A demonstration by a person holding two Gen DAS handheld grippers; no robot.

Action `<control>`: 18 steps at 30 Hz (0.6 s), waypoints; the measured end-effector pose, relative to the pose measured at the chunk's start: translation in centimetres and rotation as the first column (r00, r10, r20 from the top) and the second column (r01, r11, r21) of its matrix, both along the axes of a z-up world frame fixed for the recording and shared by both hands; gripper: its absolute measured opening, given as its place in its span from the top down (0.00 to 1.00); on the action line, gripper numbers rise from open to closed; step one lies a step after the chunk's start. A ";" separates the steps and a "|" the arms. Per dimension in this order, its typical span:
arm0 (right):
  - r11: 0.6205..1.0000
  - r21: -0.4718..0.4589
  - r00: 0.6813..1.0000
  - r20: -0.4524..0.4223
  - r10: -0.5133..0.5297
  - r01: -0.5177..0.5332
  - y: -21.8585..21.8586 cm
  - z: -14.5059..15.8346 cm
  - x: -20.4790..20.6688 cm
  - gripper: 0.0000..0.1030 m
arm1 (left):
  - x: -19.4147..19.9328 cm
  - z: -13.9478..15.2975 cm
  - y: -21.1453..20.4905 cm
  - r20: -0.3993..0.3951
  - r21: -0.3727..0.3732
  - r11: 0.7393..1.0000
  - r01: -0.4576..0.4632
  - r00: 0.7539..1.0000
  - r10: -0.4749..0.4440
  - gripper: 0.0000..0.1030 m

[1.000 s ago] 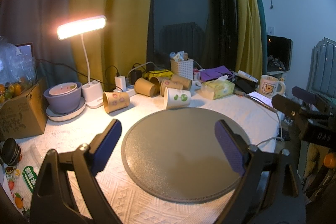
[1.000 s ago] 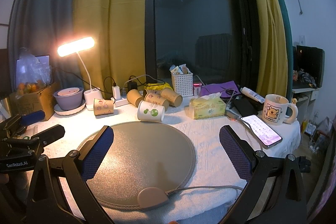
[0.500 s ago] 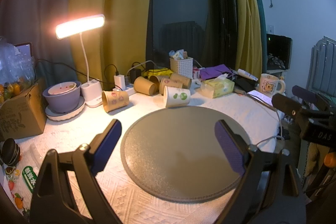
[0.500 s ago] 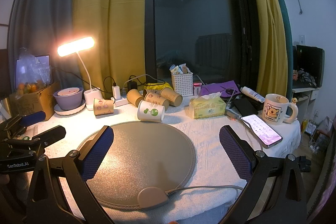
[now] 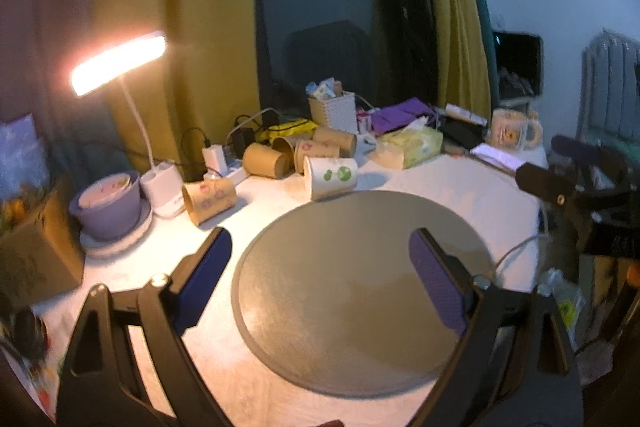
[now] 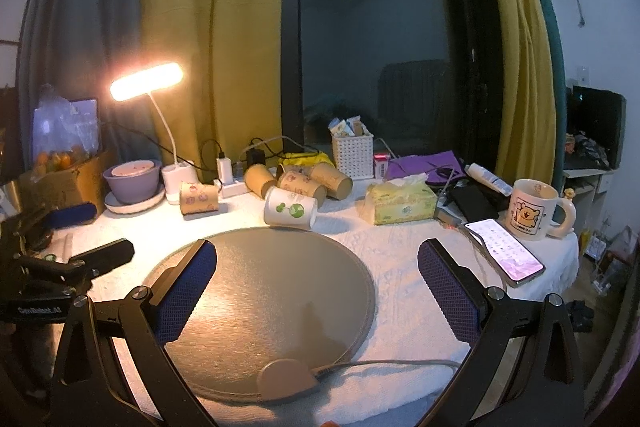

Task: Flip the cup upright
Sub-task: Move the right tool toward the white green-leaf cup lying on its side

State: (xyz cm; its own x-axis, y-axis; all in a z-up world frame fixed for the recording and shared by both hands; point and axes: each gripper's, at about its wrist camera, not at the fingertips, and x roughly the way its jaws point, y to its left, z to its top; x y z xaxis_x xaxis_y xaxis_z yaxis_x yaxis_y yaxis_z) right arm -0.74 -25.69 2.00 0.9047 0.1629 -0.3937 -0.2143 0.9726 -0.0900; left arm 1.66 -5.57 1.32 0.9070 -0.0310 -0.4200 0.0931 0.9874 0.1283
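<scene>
A white paper cup with green prints lies on its side at the far edge of the round grey mat. Several brown paper cups lie on their sides behind it, and one more brown cup lies further left. My left gripper is open and empty above the near part of the mat. My right gripper is open and empty over the mat too. Each gripper shows at the edge of the other's view.
A lit desk lamp, a purple bowl on a plate, a cardboard box, a white basket, a tissue pack, a phone and a bear mug ring the table. A cable and controller lie at the mat's near edge.
My left gripper's view has swung and blurred: the cups and lamp sit a little lower and to the left. My right gripper has hardly moved. Both stay open.
</scene>
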 end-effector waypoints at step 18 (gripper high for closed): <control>0.996 -0.005 0.982 -0.168 0.083 -0.085 -2.9 -2.4 14.2 0.01 | 16.6 -2.0 -1.1 -0.238 0.263 0.950 0.167 0.966 -0.104 0.11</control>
State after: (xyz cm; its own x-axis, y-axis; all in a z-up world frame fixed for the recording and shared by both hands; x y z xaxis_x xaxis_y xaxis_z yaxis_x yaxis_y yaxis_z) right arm 13.41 -28.59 -0.37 0.8090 0.2293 -0.5413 -0.3079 0.9496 -0.0580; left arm 18.22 -6.65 -0.73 0.7874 -0.0002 -0.6164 0.2799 0.8911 0.3572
